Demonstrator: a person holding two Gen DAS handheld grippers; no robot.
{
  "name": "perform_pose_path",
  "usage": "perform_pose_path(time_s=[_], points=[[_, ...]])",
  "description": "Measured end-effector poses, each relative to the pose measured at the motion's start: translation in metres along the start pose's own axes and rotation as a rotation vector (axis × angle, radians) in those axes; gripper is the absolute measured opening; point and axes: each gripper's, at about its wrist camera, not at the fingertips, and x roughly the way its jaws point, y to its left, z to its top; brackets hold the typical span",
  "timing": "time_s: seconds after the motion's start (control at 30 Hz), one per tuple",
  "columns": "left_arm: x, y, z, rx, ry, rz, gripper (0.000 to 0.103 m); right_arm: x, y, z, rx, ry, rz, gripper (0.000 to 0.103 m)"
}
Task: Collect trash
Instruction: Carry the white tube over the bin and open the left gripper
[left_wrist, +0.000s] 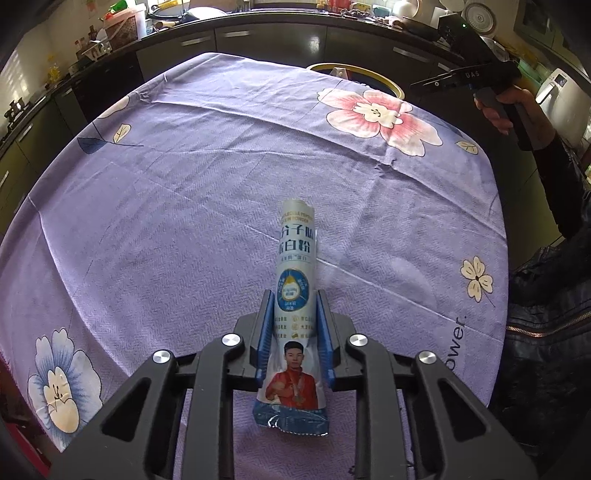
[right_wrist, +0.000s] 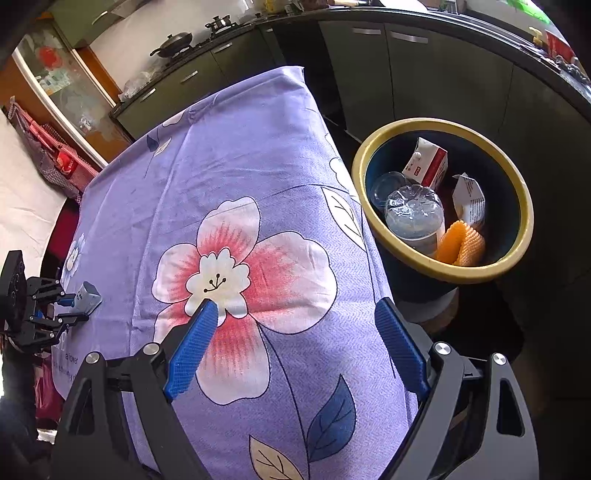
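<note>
A rolled white and blue powder packet (left_wrist: 295, 251) lies on the purple flowered tablecloth (left_wrist: 184, 166). My left gripper (left_wrist: 294, 295) is shut on the packet's lower half, with the blue pads pressing both of its sides. The right wrist view shows the same grip at the far left, left gripper (right_wrist: 78, 306) on packet (right_wrist: 88, 293). My right gripper (right_wrist: 295, 304) stands open over the big pink flower, with nothing between its fingers. It also shows in the left wrist view as the right gripper (left_wrist: 419, 85), held by a hand (left_wrist: 506, 107) above the table's far right corner.
A dark trash bin with a yellow rim (right_wrist: 443, 273) stands off the table's far corner. It holds a plastic bottle (right_wrist: 415, 216), a red and white carton (right_wrist: 428, 164) and an orange piece (right_wrist: 461, 243). Dark kitchen cabinets (right_wrist: 406, 74) run behind.
</note>
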Motion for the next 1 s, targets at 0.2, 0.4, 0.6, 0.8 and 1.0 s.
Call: perform_pose_path(time_s=[0.2,0.4,0.6,0.8,1.0], points=[[-0.003,-0.012,0.000,-0.047,-0.007,0.037,0.021,-0.001,0.002,-0.003,-0.003,-0.005,0.016,0.086],[-0.022,-0.028,0.024,-0.102,-0.092,0.060,0.021,-0.007,0.001,-0.006,-0.008,-0.028,-0.006,0.086],[-0.035,-0.046,0.084,-0.091,-0.170,-0.002,0.021,-0.015,-0.007,-0.012,-0.036,-0.051,-0.058,0.086],[-0.017,-0.075,0.163,-0.002,-0.177,-0.045,0.021,-0.022,-0.032,-0.016,-0.041,-0.072,-0.095,0.086],[0.029,-0.106,0.248,0.080,-0.136,-0.094,0.021,-0.024,-0.063,-0.016,-0.032,-0.079,-0.114,0.086]])
